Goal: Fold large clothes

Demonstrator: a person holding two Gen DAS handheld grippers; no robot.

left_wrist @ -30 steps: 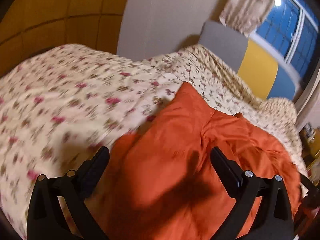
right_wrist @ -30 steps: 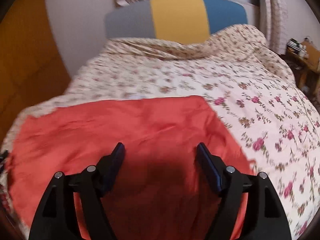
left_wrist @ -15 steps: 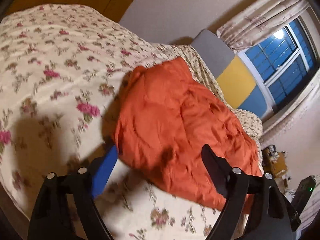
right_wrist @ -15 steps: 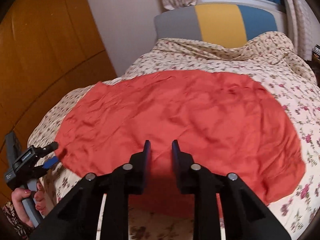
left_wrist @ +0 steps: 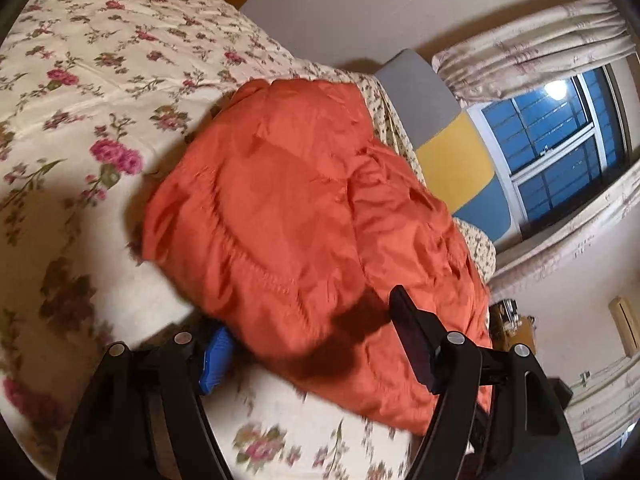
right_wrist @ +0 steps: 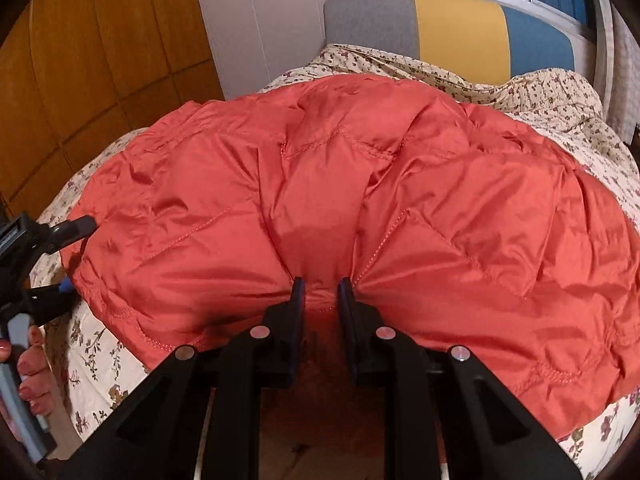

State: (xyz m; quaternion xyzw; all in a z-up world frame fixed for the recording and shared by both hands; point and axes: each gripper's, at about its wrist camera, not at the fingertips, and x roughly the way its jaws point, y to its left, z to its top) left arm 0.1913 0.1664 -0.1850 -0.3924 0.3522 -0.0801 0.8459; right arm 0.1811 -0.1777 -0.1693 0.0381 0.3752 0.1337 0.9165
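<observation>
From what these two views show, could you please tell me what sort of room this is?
Most likely a bedroom: a bed with a floral quilt and a padded grey, yellow and blue headboard stands below a curtained window. An orange quilted jacket lies on it.

Cream quilted bedspread with pink floral print (right_wrist: pixel 560 96) across the bed. Behind it, padded headboard in grey, yellow and blue panels (right_wrist: pixel 452 28). Above, dark-blue window with white frame (left_wrist: pixel 560 136), pale patterned curtains (left_wrist: pixel 532 40). Left, amber wooden wall panels (right_wrist: pixel 100 60).
</observation>
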